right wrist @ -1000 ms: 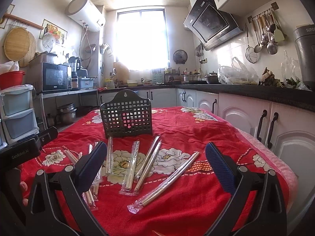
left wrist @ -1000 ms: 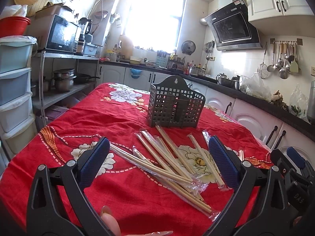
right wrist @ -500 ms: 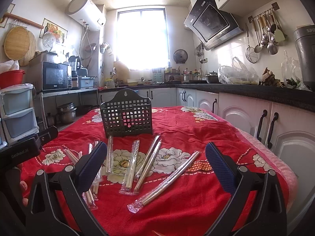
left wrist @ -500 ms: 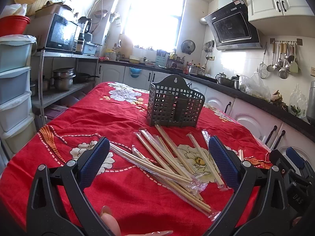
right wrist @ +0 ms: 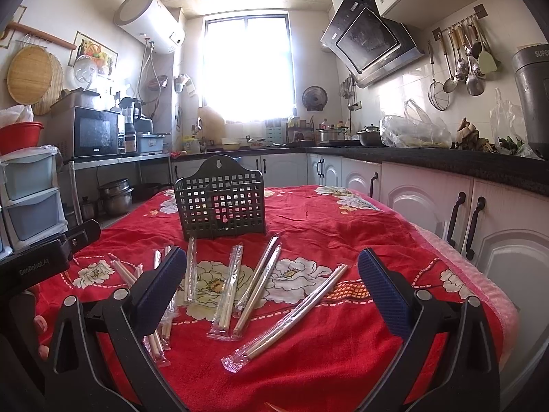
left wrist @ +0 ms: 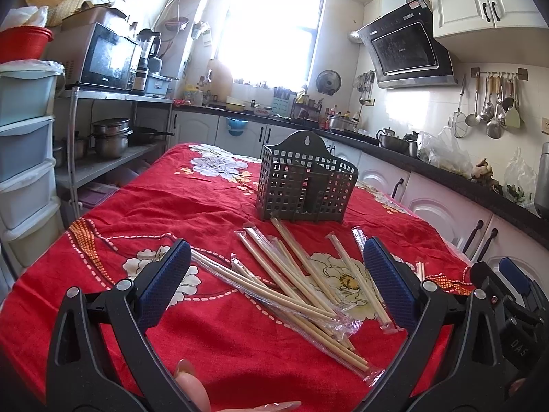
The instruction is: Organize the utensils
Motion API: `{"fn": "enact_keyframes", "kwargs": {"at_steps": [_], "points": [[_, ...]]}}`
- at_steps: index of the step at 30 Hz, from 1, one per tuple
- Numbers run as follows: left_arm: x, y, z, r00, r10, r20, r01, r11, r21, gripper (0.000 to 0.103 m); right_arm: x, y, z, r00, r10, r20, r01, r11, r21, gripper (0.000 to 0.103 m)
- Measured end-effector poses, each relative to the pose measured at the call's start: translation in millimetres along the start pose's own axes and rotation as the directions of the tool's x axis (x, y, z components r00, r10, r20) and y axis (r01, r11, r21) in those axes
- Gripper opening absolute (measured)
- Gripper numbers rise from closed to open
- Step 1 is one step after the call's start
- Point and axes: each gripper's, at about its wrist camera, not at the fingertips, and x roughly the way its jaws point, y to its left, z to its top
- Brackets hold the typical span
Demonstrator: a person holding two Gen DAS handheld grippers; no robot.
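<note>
Several pairs of wooden chopsticks in clear plastic sleeves [left wrist: 291, 274] [right wrist: 260, 281] lie scattered on a red flowered tablecloth [left wrist: 164, 206] [right wrist: 343, 226]. Behind them stands a dark grey perforated utensil holder [left wrist: 305, 185] [right wrist: 221, 206], upright and seemingly empty. My left gripper [left wrist: 276, 278] hovers open above the near end of the chopstick pile, holding nothing. My right gripper [right wrist: 271, 288] is open too, low over the table, with a sleeved pair [right wrist: 291, 316] lying between its fingers' span on the cloth. The right gripper's body shows at the left wrist view's right edge [left wrist: 507, 292].
White cabinets with dark handles [right wrist: 463, 226] run close along the table's right side under a black counter [right wrist: 446, 161]. A metal shelf with pots [left wrist: 109, 137] and plastic drawers [left wrist: 24, 144] stand to the left. A fingertip [left wrist: 192, 388] shows at the bottom.
The left wrist view has crept slightly nearer and lower over the chopsticks. The right gripper stays almost still. Both grippers stay open and nothing on the table has moved.
</note>
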Motion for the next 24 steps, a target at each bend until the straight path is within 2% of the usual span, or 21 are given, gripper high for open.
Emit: {"fn": "enact_keyframes", "kwargs": {"at_steps": [4,12,19,24], "points": [[1.7,2.2,0.8,1.0,0.013,-0.009,-0.013,1.0,-0.01,0.093,3.8,2.0,1.0,1.0,0.013,-0.014,-0.013,1.0,-0.018,0.097],[12.2,26.1,3.2,0.995,0.068,-0.069,-0.073,0.995,-0.068,0.093,28.9,8.0,14.6,0.993,0.086,-0.085,-0.092,0.993,-0.067,0.097],[25.4,54.3,8.4,0.982,0.124,-0.141,-0.14,0.984,-0.109,0.093,59.5,13.1,24.0,0.966,0.176,-0.189,-0.19,0.98,-0.06,0.097],[39.9,73.3,18.0,0.974,0.091,-0.206,-0.124,0.98,-0.156,0.093,77.8,24.4,33.0,0.955,0.189,-0.228,-0.219,0.969,-0.113,0.097]]}}
